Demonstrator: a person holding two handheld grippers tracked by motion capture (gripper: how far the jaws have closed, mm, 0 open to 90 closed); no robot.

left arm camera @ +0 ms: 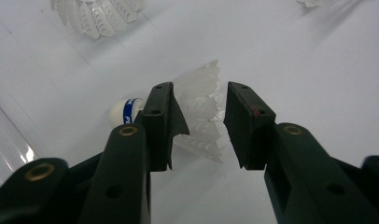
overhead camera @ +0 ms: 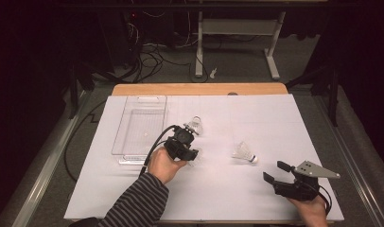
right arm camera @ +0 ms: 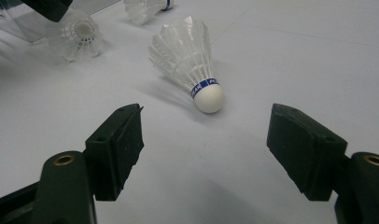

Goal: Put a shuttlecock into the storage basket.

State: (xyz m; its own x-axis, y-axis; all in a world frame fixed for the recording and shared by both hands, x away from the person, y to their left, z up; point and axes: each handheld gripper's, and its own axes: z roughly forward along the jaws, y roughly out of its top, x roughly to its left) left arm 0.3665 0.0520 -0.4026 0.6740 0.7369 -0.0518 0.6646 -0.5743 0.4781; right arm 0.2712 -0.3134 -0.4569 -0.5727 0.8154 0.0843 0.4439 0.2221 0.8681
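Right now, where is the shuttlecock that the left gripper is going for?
In the left gripper view the shuttlecock lies on its side on the white table, feathers between the open left gripper jaws. In the high view it is just right of the clear tray.

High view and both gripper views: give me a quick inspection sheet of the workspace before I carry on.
Surface: white table sheet, wooden edge at the far side.
Job's things: three shuttlecocks; one lying between the left jaws, one upright beyond it, one lying mid-table; clear tray far left.
Clutter: nothing seen.
Grippers: left gripper open around feathers; right gripper open, short of its shuttlecock.
Cables: left cable trails across the sheet.
Surroundings: dark floor, loose wires, desk frame.
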